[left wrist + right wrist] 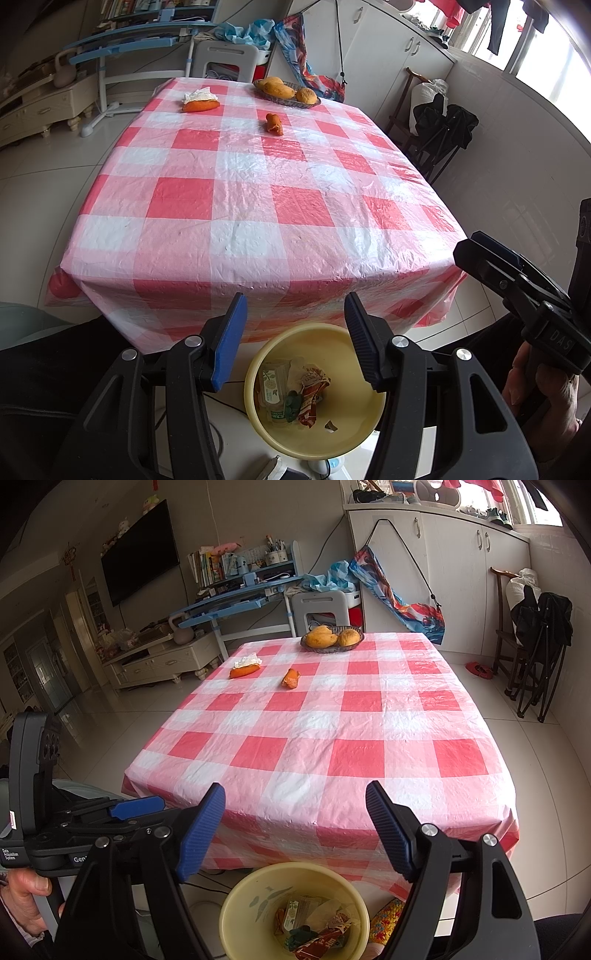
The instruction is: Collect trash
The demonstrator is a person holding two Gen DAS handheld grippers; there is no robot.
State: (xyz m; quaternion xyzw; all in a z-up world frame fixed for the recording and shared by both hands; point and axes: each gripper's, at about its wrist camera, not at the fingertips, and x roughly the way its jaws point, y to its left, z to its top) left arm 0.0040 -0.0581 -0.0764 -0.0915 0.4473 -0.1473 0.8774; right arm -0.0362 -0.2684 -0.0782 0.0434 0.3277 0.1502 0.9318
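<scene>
Both empty: left gripper parted, right gripper wider, above the yellow bin. Orange peel far across the bench, lengthwise away, left of centre; nearer neither hand, by appearance.

A red-and-white checked tablecloth covers the table. The bin is pale yellow. Orange peels lie near a dark basket of yellow-orange fruit. The gripper pads are blue.

Three mangoes, two orange peels, one tissue, one bin
</scene>
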